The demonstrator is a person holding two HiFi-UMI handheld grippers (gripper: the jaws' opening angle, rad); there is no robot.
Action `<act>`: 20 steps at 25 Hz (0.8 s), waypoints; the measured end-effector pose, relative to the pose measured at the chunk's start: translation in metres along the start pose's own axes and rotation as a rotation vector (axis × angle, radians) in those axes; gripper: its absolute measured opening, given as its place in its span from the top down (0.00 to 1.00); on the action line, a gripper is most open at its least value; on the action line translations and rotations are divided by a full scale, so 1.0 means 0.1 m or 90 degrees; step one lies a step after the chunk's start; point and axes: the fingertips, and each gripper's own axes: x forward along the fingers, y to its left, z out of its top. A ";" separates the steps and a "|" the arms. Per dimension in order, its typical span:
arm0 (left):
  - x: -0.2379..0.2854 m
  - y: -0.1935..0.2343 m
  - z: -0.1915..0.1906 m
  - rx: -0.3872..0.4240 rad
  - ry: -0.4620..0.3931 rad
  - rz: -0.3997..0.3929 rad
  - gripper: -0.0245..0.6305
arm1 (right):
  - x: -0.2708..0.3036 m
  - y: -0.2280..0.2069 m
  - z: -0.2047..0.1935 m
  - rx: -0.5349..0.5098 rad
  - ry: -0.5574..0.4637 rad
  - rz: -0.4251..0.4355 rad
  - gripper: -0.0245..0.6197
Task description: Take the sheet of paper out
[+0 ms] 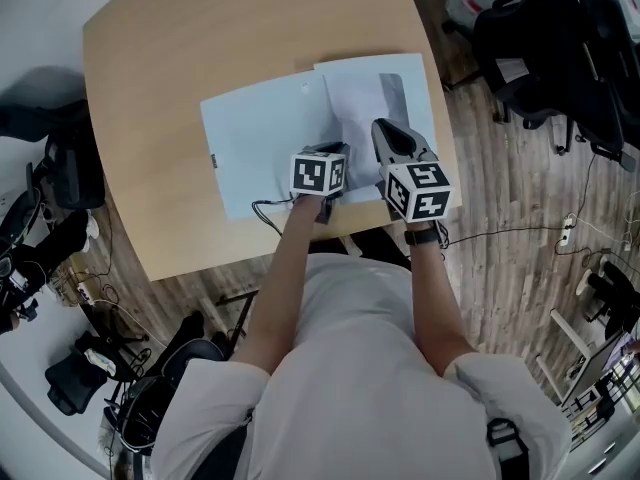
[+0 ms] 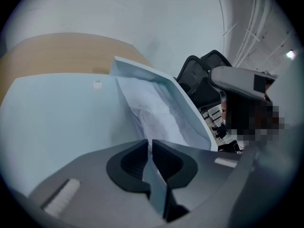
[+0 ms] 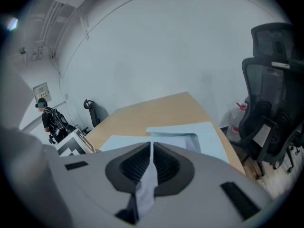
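Hold the folder's [image 1: 255, 143] cover firm in the clamped left gripper [image 2: 150, 148]; draw the sheet of paper [image 1: 358, 103] — pinched in the right gripper [image 3: 151, 151], mostly inside, on the desk [image 1: 180, 48] — straight out, slowly.

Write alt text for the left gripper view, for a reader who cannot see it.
The left gripper is shut on the edge of a pale blue folder lying on a wooden table. Beyond the jaws the folder gapes open, showing a white sheet of paper inside.
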 end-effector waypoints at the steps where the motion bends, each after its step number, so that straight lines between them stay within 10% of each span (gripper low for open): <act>1: 0.00 -0.01 0.00 0.001 0.001 -0.001 0.91 | -0.01 0.00 0.00 0.001 0.000 0.000 0.94; 20: -0.35 0.31 0.01 0.022 -0.028 0.077 0.95 | -0.03 0.09 0.00 0.011 -0.006 0.023 0.94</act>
